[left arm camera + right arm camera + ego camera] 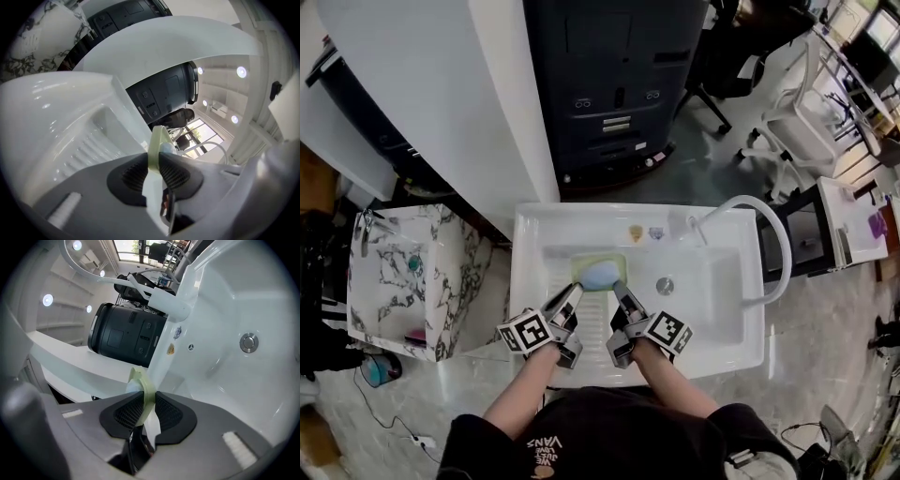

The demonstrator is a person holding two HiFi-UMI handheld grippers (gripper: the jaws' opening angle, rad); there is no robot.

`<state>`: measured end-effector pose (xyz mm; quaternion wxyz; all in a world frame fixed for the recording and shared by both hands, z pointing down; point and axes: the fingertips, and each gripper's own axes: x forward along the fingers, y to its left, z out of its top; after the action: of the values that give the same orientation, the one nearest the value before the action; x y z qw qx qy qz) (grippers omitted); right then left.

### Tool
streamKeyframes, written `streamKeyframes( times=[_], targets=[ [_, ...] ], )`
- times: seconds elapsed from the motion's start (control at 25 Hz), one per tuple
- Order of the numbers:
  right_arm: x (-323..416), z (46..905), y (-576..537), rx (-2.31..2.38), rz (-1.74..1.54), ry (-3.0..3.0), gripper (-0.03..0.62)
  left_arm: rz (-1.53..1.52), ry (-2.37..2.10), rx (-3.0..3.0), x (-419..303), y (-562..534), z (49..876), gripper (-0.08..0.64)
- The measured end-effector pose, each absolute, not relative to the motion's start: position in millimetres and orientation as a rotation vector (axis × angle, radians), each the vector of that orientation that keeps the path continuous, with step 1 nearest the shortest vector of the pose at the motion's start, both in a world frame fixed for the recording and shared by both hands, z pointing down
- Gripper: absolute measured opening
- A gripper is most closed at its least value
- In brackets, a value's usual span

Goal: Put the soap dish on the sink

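Note:
A pale green soap dish (598,270) with a light blue soap in it hangs over the ribbed left part of the white sink (534,234). Both grippers hold it by its near rim. My left gripper (574,292) is shut on the rim's left side, and in the left gripper view the dish's green edge (156,143) is pinched between the black pads. My right gripper (621,291) is shut on the right side, with the green edge (143,383) standing up between its pads.
The sink's basin with its drain (665,285) lies to the right, with a white hose (769,234) arching over it. A dark cabinet (614,84) stands behind the sink. A marbled stand (394,272) is to the left. White chairs (787,122) stand at the far right.

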<state>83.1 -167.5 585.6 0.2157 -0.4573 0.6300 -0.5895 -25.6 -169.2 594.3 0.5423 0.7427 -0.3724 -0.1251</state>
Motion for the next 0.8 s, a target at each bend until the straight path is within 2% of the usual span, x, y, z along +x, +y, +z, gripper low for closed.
streamKeyframes(
  times=[0.8],
  targets=[
    [94, 635, -228, -1.317, -1.705, 1.700, 0.075, -0.251, -0.898, 1.632, -15, -227, 647, 0.124]
  ],
)
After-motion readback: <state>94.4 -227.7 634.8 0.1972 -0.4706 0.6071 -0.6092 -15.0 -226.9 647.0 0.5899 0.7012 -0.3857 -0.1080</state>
